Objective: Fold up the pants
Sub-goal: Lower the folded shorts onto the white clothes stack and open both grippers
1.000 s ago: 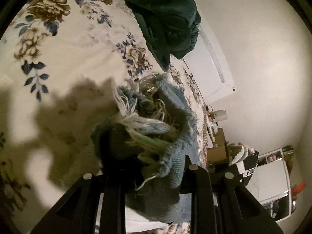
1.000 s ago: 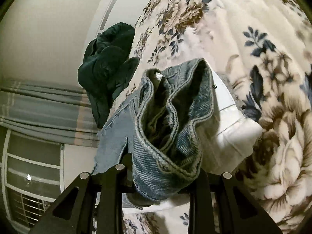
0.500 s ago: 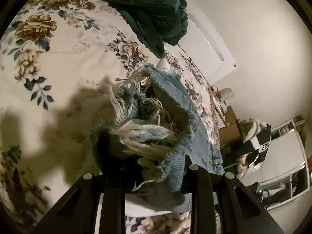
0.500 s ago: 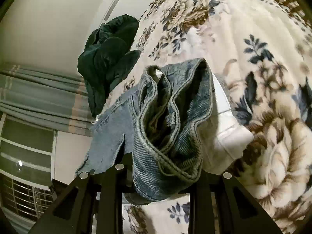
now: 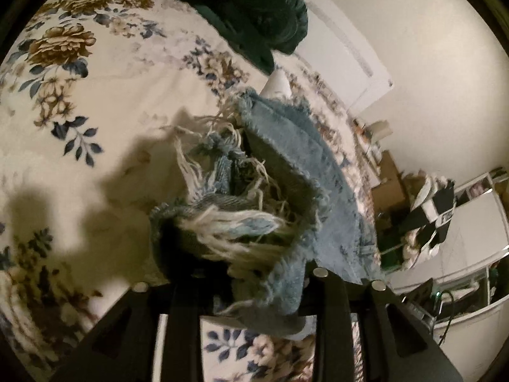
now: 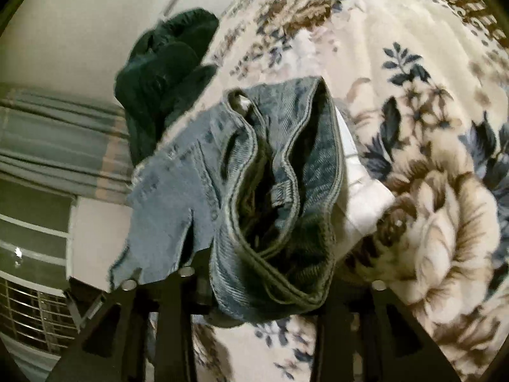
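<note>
Left gripper [image 5: 251, 273]: clamped on the frayed hem end of the pants [image 5: 286, 172], which bunches up between its fingers.
Ahead of left gripper: the pants run forward and to the right over the bedspread [image 5: 95, 102].
Far ahead of left gripper: a heaped garment [image 5: 254, 9] lies on the bedspread, beyond the hem.
Right of left gripper: shelving [image 5: 470, 242] stands beside the bed.
Right gripper [image 6: 254, 286]: clamped on the waistband end of the pants [image 6: 286, 191].
Right of right gripper: the bedspread [image 6: 429, 127] lies beneath the pants.
Ahead-left of right gripper: the heaped garment [image 6: 165, 63]; curtain [image 6: 57, 146] farther left.
</note>
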